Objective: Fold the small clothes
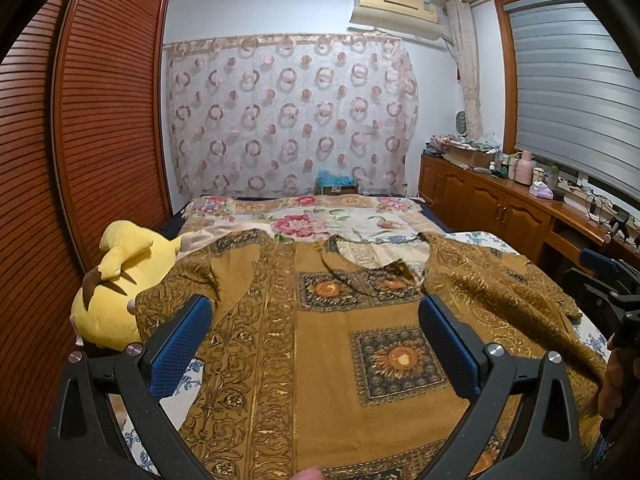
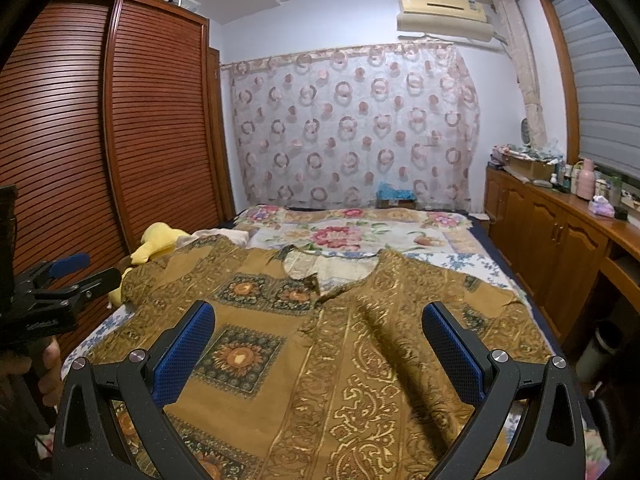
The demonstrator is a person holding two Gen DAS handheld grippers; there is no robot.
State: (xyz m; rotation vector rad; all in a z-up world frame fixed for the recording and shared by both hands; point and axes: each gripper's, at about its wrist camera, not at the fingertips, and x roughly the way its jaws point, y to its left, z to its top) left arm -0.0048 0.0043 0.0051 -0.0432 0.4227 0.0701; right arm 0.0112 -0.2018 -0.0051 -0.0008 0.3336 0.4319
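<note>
Mustard-brown patterned short-sleeved shirt spread flat on bed with floral cover, neckline toward far end. Left gripper hovers above shirt, blue-padded fingers wide apart, empty. Right gripper likewise, fingers spread, holding nothing. Yellow plush toy beside shirt's left sleeve.

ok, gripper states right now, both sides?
Left gripper: open, holding nothing, above the shirt.
Right gripper: open, holding nothing, also above the shirt.
</note>
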